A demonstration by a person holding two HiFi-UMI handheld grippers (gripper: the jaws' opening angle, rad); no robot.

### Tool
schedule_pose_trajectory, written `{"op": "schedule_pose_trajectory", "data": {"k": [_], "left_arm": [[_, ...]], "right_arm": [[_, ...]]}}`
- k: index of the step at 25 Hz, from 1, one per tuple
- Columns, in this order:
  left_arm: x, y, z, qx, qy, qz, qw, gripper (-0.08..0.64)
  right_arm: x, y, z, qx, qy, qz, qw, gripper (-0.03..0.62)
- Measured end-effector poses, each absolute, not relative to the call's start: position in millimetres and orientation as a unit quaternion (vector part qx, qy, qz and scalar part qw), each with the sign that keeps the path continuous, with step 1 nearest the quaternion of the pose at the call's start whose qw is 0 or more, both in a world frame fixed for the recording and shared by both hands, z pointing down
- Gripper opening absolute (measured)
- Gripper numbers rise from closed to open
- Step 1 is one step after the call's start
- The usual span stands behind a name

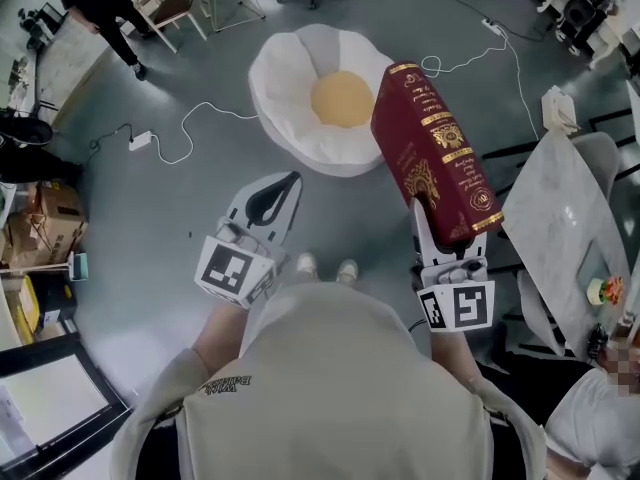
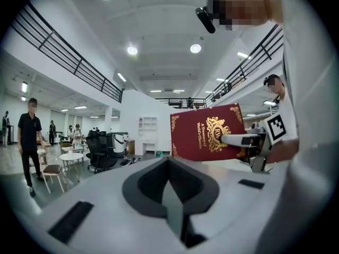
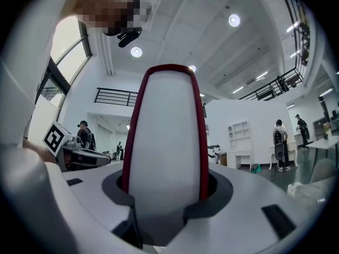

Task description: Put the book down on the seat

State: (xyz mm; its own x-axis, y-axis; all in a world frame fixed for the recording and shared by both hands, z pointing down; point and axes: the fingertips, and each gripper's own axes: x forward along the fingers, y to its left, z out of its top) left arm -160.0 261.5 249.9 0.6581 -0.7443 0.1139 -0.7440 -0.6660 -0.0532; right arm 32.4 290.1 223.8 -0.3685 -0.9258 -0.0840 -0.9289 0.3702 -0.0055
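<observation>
My right gripper point(image 1: 432, 224) is shut on the lower end of a thick dark red book point(image 1: 435, 153) with gold print, holding it upright and tilted above the floor. In the right gripper view the book's white page edge point(image 3: 164, 142) fills the space between the jaws. A white petal-shaped seat point(image 1: 290, 98) with a yellow centre cushion point(image 1: 342, 98) lies on the floor ahead, left of the book. My left gripper point(image 1: 276, 196) is shut with nothing in it, left of the book and nearer than the seat. From the left gripper view the book's cover point(image 2: 207, 134) shows.
A marble table point(image 1: 565, 218) and a chair stand at the right. A white cable and power strip point(image 1: 140, 140) lie on the floor at the left, with cardboard boxes point(image 1: 45, 223) beyond. A person point(image 1: 100, 8) walks at the far left; another sits at the lower right.
</observation>
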Motion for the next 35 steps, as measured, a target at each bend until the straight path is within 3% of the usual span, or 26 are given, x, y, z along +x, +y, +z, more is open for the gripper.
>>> {"op": "schedule_pose_trajectory", "data": {"k": [18,29,35], "left_arm": [[-105,238,241,-0.914,0.401,-0.060,-0.011,0.011],[-82,204,274,-0.924,0.381,-0.042,-0.010,0.009],[-70,118,275,-0.925,0.378,-0.031,-0.020,0.009]], "right_arm": [[108,275,218,-0.598,0.801,0.022,0.026,0.229],[130,256,258,-0.619,0.785,0.020,0.012,0.229],[133,166,261,-0.615,0.788,0.015,-0.006,0.229]]}}
